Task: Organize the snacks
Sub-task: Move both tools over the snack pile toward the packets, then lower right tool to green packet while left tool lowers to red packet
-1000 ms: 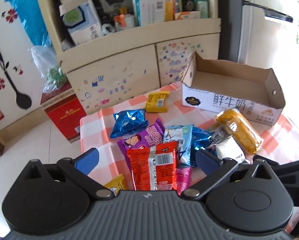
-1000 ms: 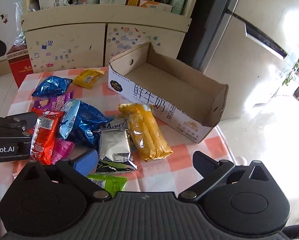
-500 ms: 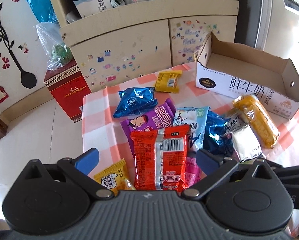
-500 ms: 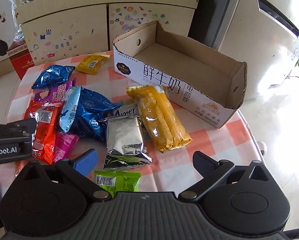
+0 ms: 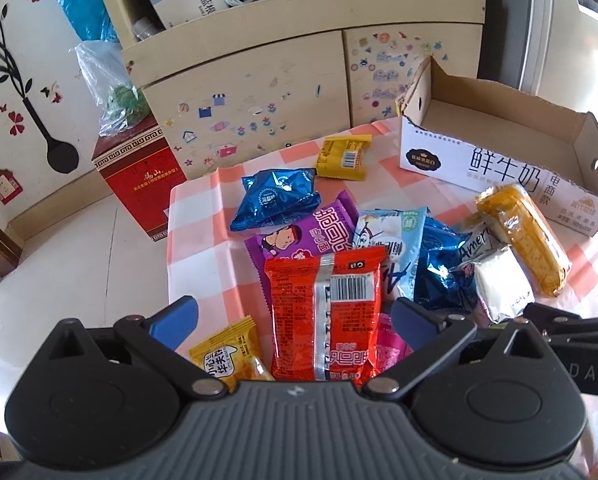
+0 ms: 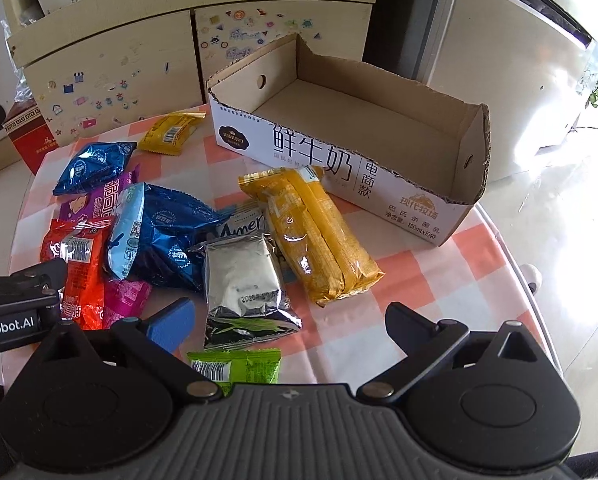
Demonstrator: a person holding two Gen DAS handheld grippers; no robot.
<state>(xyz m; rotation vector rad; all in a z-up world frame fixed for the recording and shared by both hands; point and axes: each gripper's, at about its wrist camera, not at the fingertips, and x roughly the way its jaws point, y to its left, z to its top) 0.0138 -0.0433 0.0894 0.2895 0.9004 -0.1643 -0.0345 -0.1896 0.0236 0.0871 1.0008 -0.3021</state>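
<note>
From the left wrist view, the left gripper (image 5: 293,314) hangs with its fingers spread wide over the red packet (image 5: 326,314), which lies between them on the checked tablecloth (image 5: 197,240); whether they touch it cannot be told. Beyond the red packet lie a purple packet (image 5: 299,236) and a blue bag (image 5: 277,198). A small yellow packet (image 5: 343,158) sits near the open cardboard box (image 5: 499,168). A long orange packet (image 5: 525,238) lies just in front of the box.

From the right wrist view, the right gripper (image 6: 291,320) also has its fingers wide apart and grips nothing. A silver pouch (image 6: 243,280) lies between them, beside the long orange packet (image 6: 311,232), which touches the cardboard box (image 6: 339,160). A green packet (image 6: 235,366) lies just nearer than the silver pouch.
</note>
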